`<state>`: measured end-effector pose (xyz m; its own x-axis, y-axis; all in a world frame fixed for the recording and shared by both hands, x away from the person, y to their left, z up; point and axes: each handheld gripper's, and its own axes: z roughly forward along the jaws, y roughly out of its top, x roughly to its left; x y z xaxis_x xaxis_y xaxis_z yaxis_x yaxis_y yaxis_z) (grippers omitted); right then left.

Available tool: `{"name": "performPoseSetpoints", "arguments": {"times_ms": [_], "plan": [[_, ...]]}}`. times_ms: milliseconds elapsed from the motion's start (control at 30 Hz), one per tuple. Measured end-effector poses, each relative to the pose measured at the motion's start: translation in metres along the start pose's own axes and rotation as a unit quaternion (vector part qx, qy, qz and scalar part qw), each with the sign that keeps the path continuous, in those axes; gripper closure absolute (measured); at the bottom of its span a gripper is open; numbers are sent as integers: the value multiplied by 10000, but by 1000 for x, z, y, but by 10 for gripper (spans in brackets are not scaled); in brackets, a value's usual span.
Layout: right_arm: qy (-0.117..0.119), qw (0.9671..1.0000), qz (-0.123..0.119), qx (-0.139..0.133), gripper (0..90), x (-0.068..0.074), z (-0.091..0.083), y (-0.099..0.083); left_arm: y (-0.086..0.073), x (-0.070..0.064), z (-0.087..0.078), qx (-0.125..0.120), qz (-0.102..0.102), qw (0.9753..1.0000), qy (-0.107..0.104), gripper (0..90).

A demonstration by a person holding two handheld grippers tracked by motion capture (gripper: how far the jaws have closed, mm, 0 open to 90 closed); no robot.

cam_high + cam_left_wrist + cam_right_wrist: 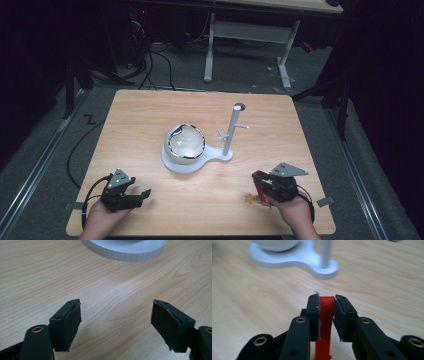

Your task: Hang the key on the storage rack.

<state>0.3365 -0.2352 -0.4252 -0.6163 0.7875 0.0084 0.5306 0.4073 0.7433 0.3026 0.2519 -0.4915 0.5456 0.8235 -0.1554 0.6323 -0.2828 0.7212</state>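
My right gripper (258, 178) rests at the table's front right, shut on a flat red strip (259, 185). A small gold star-shaped piece (248, 199) lies on the wood just left of that hand, at the strip's lower end. In the right gripper view the jaws (327, 300) pinch the red strip (326, 315) upright between their pads. My left gripper (144, 193) sits at the front left, open, with bare wood between its jaws (116, 325).
A white stand (172, 161) occupies the table's middle, carrying a glossy round bowl (186, 142) and a thin upright post (231, 130) with short pegs. Its ribbed base edge (125, 251) lies ahead of the left gripper. The base (294, 258) and post (325, 252) stand ahead of the right gripper.
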Motion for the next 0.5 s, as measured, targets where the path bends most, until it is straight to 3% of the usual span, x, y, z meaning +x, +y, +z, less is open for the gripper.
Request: {"name": "performPoseSetpoints", "arguments": {"times_ms": [100,133,200,300,400,500], "plan": [[-300,9990,320,-92,735,-23,-7,-7,0,-1,2,29,2,10000,-11,247],[-606,9972,433,-59,704,-40,-10,-13,0,-1,2,50,9,10000,-19,247],[-690,9964,485,-40,674,-45,-11,-15,-1,-1,3,56,4,10000,-28,247],[-1029,9925,659,76,614,-60,-14,-23,-1,-1,4,80,21,10000,-28,247],[-851,9944,614,157,648,-57,-14,-24,-1,-1,4,86,7,10000,-31,247],[-583,9973,328,295,658,-38,-10,-20,-1,-1,3,59,-7,10000,-31,247]]}}
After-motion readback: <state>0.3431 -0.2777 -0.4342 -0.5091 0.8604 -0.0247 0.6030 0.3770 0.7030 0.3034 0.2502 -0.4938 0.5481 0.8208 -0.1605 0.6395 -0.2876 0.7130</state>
